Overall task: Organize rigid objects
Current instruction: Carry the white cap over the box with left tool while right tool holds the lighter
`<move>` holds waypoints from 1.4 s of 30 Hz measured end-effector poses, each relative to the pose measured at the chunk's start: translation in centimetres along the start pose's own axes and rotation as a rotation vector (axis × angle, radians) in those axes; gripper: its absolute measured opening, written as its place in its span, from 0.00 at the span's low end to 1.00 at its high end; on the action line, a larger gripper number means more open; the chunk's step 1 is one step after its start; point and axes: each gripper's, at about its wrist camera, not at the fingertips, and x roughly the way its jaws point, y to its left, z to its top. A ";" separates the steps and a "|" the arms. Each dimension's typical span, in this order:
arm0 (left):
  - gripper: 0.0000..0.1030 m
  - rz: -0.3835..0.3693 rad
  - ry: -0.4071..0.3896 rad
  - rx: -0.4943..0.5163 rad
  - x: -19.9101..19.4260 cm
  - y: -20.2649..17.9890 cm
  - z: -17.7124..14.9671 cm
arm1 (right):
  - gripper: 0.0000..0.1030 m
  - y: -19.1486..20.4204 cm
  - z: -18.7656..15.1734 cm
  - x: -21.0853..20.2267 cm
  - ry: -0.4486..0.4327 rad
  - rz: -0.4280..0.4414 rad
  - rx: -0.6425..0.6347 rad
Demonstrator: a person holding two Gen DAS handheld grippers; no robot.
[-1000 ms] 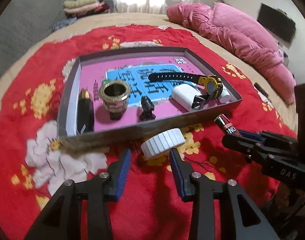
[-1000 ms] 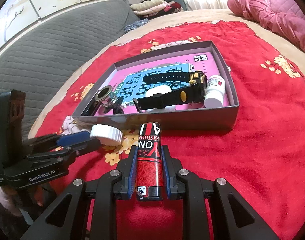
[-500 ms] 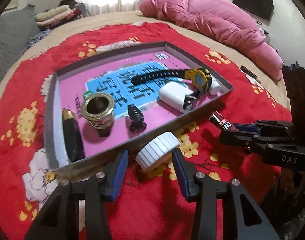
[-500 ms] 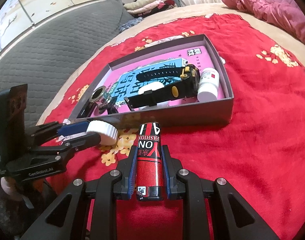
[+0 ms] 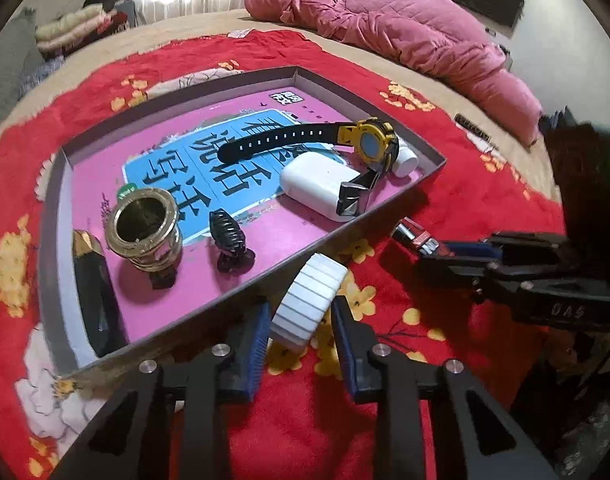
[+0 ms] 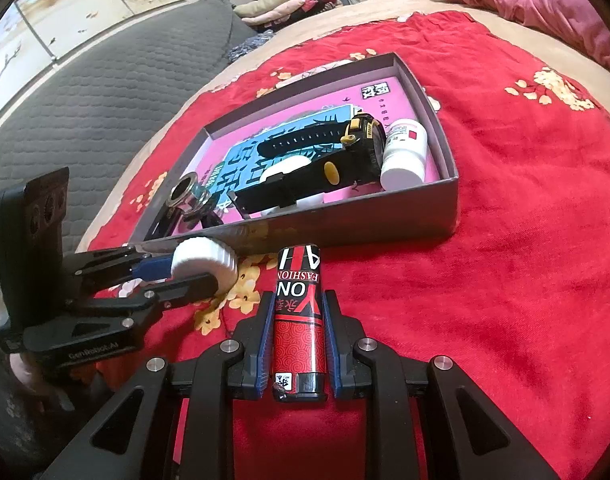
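A bedroom: a bed spread with a red plush blanket printed with yellow and white flowers [image 6: 525, 248], a rumpled pink quilt [image 5: 405, 28] at its far side and a grey quilted cover [image 6: 105, 92] alongside. On the blanket lies a shallow grey cardboard box with a pink printed floor [image 5: 261, 280], already holding a black-strapped wristwatch with a yellow case [image 5: 369, 144], a white rounded plastic case [image 5: 317, 184], a white pill bottle with a red-marked label [image 6: 405, 152], a brass-coloured ringed metal fitting [image 5: 145, 228], a small black hair claw [image 5: 227, 240] and a black faceted stick with a gold tip [image 5: 97, 296].

My left gripper [image 5: 299, 328] straddles a white ribbed plastic cap [image 5: 311, 300] that rests on the blanket just outside the box's near wall; the jaws are closing, and the cap sits between the blue pads [image 5: 257, 332] with slivers of gap visible, so I judge it not yet pinched. My right gripper [image 6: 299, 332] is clamped on a red and black printed cigarette lighter [image 6: 299, 312], held lengthwise between the fingers with its black head towards the camera, just short of the box's near wall.

Step in hand: gathering the last loose items. Next, I judge, the left pads must finish seating on the cap's ribbed rim, then lift it over the wall to bare pink floor; the lighter needs the same carry over the wall into the box.
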 end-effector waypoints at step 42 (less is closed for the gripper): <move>0.17 -0.127 -0.225 -0.286 -5.5 1.7 1.7 | 0.22 0.8 0.9 -3.9 -0.165 0.056 -0.046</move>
